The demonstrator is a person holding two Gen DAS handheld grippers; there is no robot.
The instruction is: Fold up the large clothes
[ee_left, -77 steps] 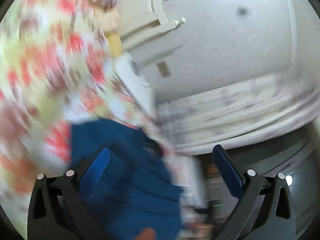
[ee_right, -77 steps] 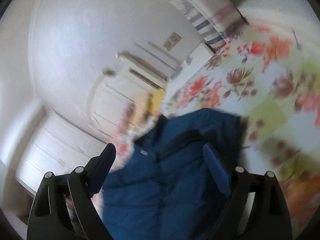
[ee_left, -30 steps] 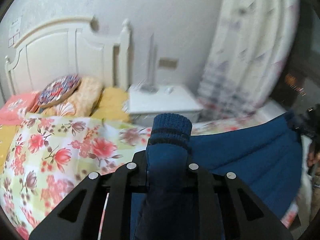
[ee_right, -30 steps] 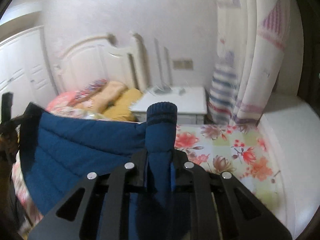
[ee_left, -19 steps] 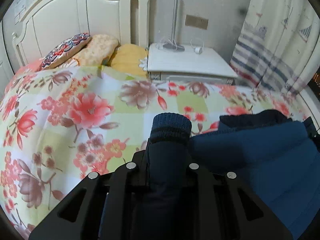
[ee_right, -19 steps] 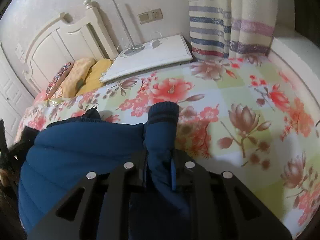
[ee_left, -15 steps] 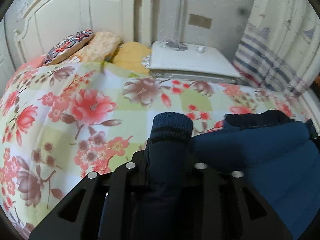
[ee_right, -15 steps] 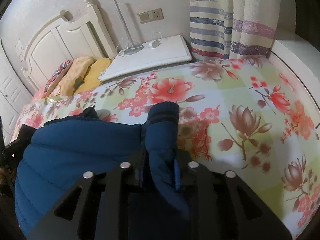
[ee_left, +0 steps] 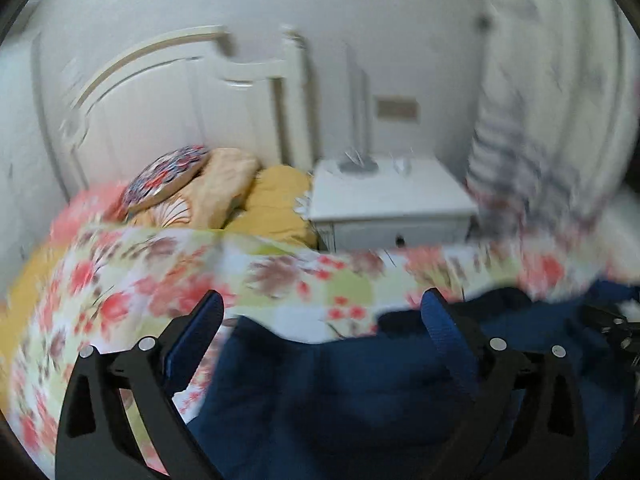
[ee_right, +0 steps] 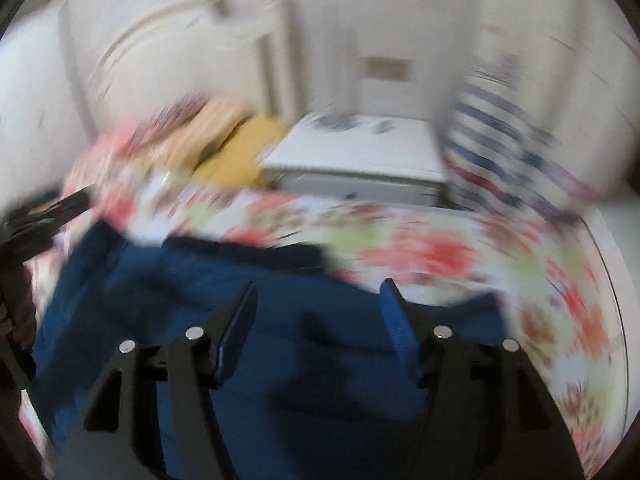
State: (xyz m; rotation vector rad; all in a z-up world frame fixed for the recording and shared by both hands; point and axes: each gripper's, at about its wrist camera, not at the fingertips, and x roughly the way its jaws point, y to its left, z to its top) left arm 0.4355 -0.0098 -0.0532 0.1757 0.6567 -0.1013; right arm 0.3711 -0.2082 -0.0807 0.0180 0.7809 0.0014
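Note:
A large dark blue padded jacket lies on the floral bedspread; it also shows in the right wrist view. My left gripper is open and empty just above the jacket's near left part. My right gripper is open and empty above the jacket's near right part. Both views are blurred by motion. The right gripper shows at the right edge of the left wrist view. The left gripper shows at the left edge of the right wrist view.
A white headboard and pillows are at the bed's far end. A white nightstand with a lamp stands right of the bed. A striped curtain hangs at the far right.
Both grippers have opened and let go of the jacket sleeves they held. Both have pulled back and tilted up, so the jacket now lies on the bed below them.

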